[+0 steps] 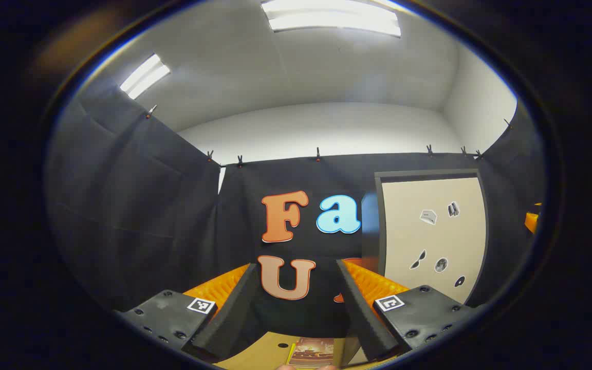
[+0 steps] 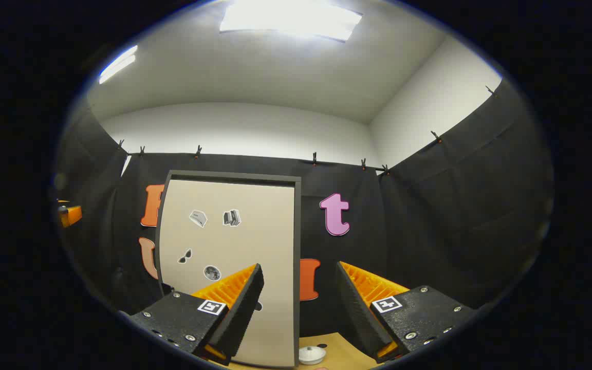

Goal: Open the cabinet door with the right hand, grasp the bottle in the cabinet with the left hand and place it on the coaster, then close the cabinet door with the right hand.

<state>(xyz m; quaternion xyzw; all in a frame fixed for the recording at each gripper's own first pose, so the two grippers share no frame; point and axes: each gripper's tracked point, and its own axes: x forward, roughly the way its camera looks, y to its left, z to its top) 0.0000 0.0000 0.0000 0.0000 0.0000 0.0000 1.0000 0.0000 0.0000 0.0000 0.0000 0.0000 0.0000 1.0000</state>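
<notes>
Right hand-held gripper [image 2: 298,308] has its jaws spread wide with nothing between them; the cabinet door [image 2: 239,246] stands dead ahead and slightly to 11 o'clock of it in the right gripper view — tall beige flat panel, long axis vertical, dark frame round it, a few small stickers [image 2: 198,218] on the face. The door looks closed; no handle can be made out, so which edge swings is a guess — the dark vertical edge at the panel's right side sits almost on the gap between the fingers. Left hand-held gripper [image 1: 293,308] is also wide open and holding nothing; from it the same cabinet door [image 1: 432,231] lies off at 2 o'clock, farther to the side, so the right hand is the nearer and better lined up for the opening move. Bottle can't be seen — presumably behind the shut door. Bench [image 2: 337,349] is light wood, smooth and matte, seen low between the fingers; a small white round dish-like thing [image 2: 312,354] sits on it near the door's foot, maybe the coaster, too small to tell. In the left gripper view a flat printed card or booklet [image 1: 314,352] lies on the bench at 6 o'clock. Finger inner faces are ribbed, outer blocks hard and bolted. Task looks to be at its very start.
</notes>
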